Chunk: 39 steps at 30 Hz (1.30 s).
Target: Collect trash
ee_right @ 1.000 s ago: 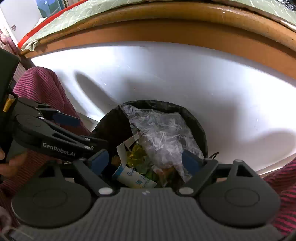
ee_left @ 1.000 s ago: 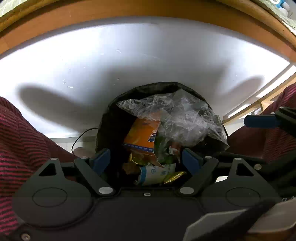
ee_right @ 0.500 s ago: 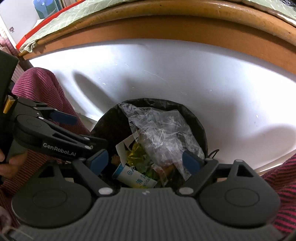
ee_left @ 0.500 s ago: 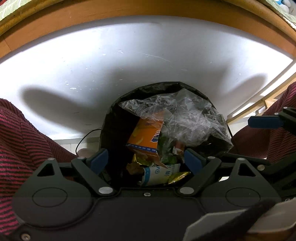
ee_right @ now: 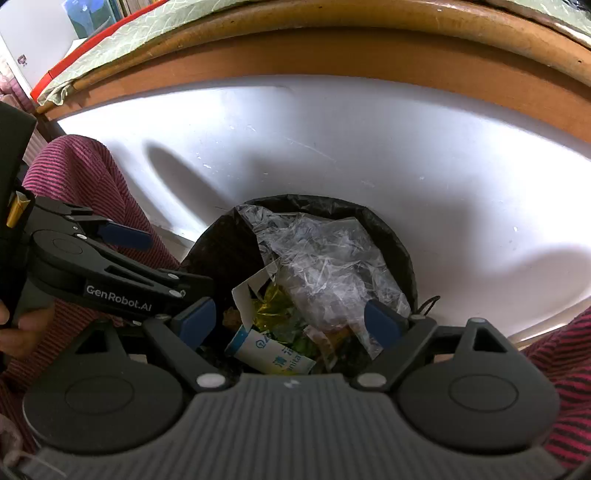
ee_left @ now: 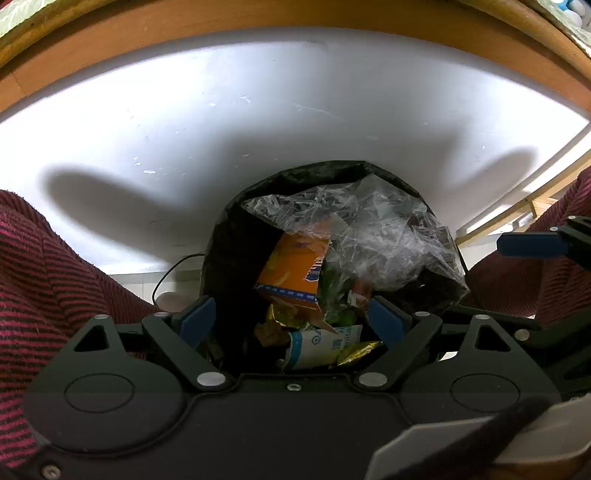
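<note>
Trash bin sits against white wall.

- White panel, lit bright, with soft shadows across it.
- Wooden edge curves above it.
- Green cloth on top.
- Pale floor below.

Left gripper fingers spread, empty, above full trash bin.
</note>
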Tool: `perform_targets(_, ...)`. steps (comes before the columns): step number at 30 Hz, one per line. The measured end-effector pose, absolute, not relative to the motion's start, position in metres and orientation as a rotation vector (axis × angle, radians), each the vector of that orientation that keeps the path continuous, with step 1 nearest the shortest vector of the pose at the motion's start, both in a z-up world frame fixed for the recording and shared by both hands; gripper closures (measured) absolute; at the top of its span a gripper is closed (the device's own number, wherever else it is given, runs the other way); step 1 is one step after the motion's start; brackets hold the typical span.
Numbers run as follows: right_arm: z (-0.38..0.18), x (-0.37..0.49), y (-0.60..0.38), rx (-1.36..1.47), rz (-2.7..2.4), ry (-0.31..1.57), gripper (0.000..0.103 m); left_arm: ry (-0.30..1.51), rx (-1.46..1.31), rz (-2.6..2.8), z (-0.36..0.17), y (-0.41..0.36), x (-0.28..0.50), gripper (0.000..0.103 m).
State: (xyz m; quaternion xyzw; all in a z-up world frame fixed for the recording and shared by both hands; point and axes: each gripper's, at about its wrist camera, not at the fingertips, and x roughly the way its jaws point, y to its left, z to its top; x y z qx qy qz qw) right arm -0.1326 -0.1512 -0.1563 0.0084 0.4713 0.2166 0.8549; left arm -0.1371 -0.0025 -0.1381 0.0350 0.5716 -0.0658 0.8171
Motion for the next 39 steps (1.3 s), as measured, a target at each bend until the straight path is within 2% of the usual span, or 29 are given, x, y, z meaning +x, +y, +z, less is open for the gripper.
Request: perform_targets(39, -0.1581, -0.133, -0.1483, 0.019, 0.457, 0.993, 0.009, 1.225, 0.076, -0.133, -0.1393, -0.0001, -0.1355, 0.014)
